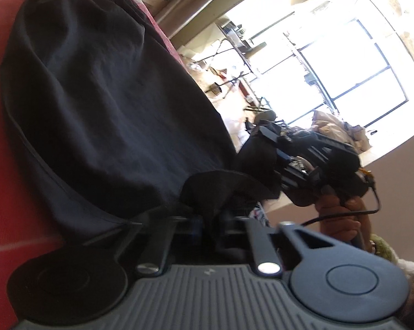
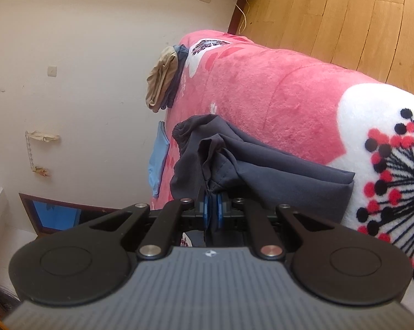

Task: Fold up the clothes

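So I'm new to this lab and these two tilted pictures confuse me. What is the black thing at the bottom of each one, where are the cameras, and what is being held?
No robot arm here: a person carries a hand-held two-finger gripper in each hand, with a wide-angle camera on each looking forward along its fingers. The ribbed black part at the bottom of each picture is that gripper's own body. One picture comes from the left gripper, the other from the right gripper. Both are shut on the dark garment, which lies on a pink flowered blanket; the right one's blue pads pinch a fold. In the left view you also see the right gripper and the hand gripping its handle. Further back lie a folded pile of clothes and a light blue cloth.
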